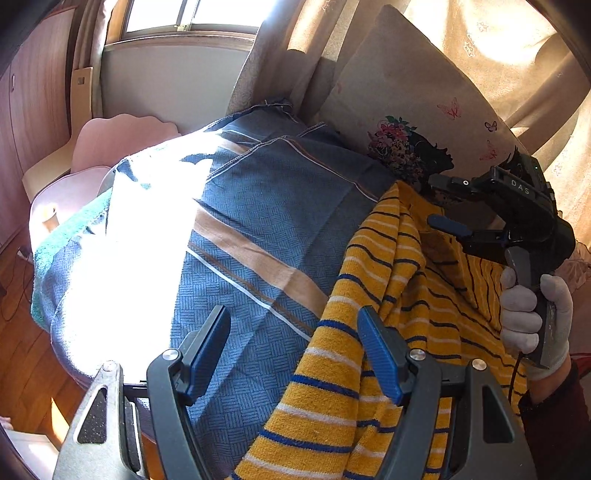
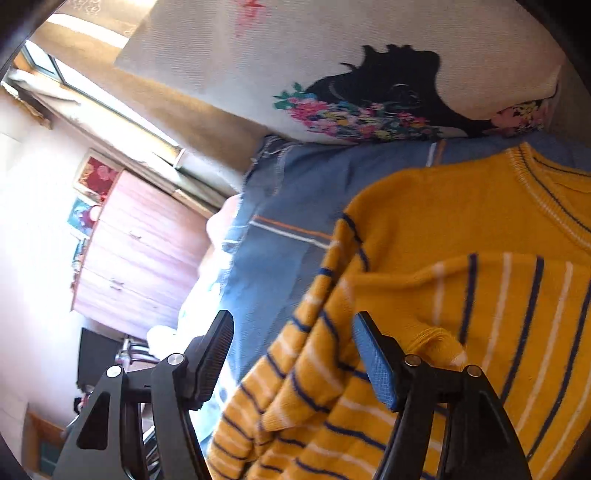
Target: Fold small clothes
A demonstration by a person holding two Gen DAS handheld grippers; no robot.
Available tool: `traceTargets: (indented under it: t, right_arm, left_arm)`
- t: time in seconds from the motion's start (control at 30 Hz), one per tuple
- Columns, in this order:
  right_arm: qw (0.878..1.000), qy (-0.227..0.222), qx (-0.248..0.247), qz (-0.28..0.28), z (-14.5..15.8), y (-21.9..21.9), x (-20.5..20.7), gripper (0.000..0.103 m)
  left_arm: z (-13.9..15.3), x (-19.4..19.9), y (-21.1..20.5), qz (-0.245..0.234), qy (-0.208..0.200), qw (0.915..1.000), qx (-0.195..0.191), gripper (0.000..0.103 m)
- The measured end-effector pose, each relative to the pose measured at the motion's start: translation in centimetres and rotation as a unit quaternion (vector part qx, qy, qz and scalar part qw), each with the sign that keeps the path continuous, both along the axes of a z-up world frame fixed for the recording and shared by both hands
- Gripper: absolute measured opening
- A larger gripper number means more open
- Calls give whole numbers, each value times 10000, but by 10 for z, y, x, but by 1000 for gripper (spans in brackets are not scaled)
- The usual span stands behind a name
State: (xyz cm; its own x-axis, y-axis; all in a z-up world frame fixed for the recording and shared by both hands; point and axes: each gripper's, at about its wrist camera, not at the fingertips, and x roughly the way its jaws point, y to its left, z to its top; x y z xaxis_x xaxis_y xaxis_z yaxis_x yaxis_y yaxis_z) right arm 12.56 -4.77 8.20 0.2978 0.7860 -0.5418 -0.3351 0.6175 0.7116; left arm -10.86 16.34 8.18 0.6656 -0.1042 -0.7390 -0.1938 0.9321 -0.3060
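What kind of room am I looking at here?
Most likely a bedroom at home: a blue patterned bedspread with a printed cushion propped behind it, a wooden chest of drawers, and curtains by a sunlit window.

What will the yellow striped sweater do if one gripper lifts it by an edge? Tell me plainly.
The sweater is probably floppy: it already lies in soft folds and bunches over the blue cloth. It should sag and trail rather than hold its shape. The fuzzy knit looks grippy, so it is unlikely to slip from ribbed pads. Pushed, it would likely wrinkle, not slide.
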Motion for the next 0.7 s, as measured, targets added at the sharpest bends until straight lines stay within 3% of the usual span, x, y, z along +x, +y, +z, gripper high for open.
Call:
traceTargets:
  t: [0.13, 0.2, 0.3, 0.4, 0.53, 0.63, 0.7]
  right_arm:
    - [9925, -678, -947, -358, 19, -12, -19, 73]
    - [9862, -636, -1394, -634, 9, -18, -17, 73]
    - [9901, -206, -1259, -590, -13, -31, -16, 73]
    - [9930, 120, -1153, -215, -28, -23, -25, 73]
    - [9900, -547, -1241, 378, 0, 10, -74, 73]
    - [9855, -696, -973, 1199, 12, 43, -122, 73]
    - [9794, -741, -967, 1612, 11, 59, -150, 73]
  left_arm:
    - [-1, -4, 6, 73, -8, 10000, 14, 70]
    - [-4, -4, 11, 109, 30, 9999, 3, 70]
    - [-10, -6, 16, 136, 123, 9998, -30, 70]
    - [-13, -12, 21, 140, 165, 9997, -60, 70]
    - [-14, -23, 37, 388, 152, 9991, -5, 70]
    - [-15, -32, 57, 652, 148, 9977, -66, 70]
    - [-14, -41, 62, 574, 84, 9982, -131, 70]
